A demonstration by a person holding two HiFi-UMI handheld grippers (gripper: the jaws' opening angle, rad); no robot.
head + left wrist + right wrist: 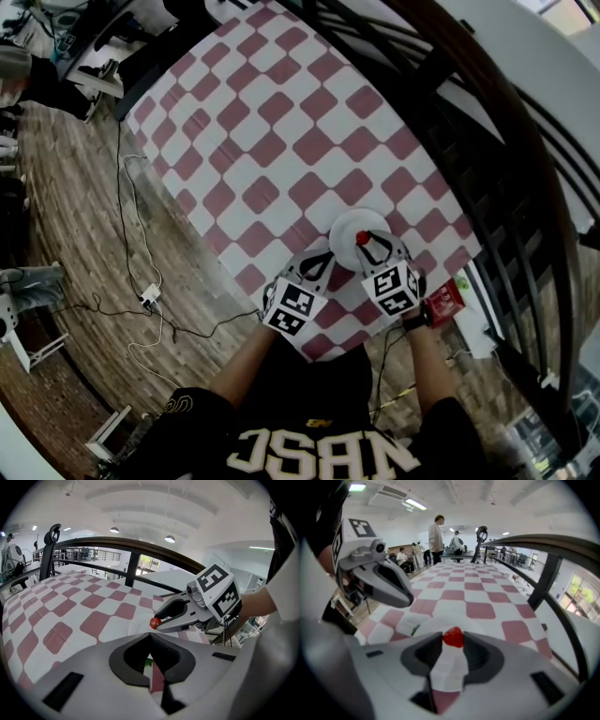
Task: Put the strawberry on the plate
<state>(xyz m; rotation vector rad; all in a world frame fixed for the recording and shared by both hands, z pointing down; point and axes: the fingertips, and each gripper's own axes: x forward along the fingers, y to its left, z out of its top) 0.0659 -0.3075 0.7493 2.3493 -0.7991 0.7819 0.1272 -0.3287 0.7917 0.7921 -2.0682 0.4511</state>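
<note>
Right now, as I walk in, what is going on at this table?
A person holds a gripper in each hand over the checkered table. The right gripper is shut on the strawberry and holds it over the white plate. The strawberry is not yet released, and I cannot tell whether it touches the plate. The left gripper is beside the plate, with its jaws together and nothing between them.

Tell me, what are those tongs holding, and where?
Right tongs pinch the small red strawberry by its sides, at their tips; left tongs hold nothing.
</note>
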